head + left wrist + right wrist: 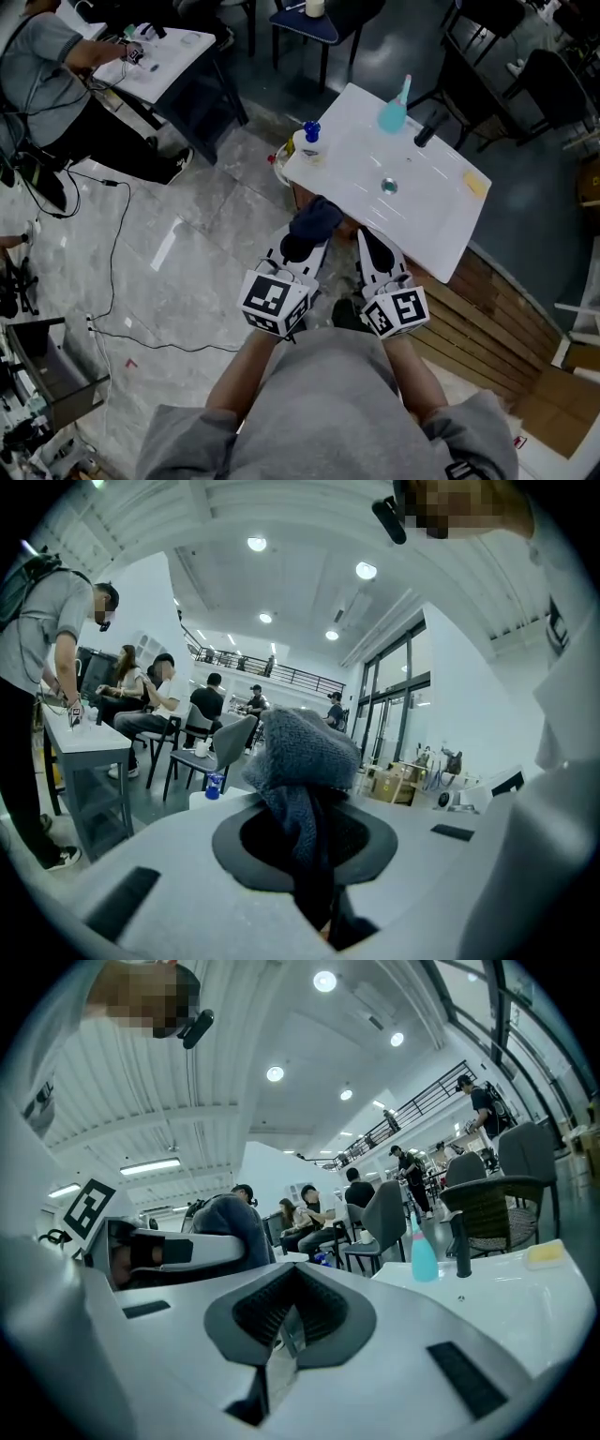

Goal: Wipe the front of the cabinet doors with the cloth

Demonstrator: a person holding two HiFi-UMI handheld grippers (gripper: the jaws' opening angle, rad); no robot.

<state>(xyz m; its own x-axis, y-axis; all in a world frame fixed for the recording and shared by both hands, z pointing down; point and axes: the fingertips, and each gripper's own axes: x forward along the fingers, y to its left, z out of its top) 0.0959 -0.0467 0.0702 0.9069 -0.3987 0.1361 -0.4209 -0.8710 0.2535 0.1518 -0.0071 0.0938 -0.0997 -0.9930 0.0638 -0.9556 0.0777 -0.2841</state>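
In the head view both grippers are held low in front of a white sink top point(422, 225) standing on a cabinet; its doors are hidden under the top, with only a brown sliver point(297, 198) showing. My left gripper point(302, 246) is shut on a dark blue cloth point(317, 219), which bunches out above the fingertips. The left gripper view shows the cloth point(305, 757) pinched in the closed jaws point(314, 855). My right gripper point(368, 240) is beside it, jaws shut with nothing between them point(286, 1321). From the right gripper view the cloth point(230, 1227) sits to the left.
On the sink top stand a teal spray bottle point(394, 111), a black faucet point(425, 134), a yellow sponge point(475, 184) and a blue-capped bottle point(309, 141). Wooden slats point(487, 323) lie to the right. A seated person point(56, 94), a white table point(169, 56) and floor cables point(117, 244) are on the left.
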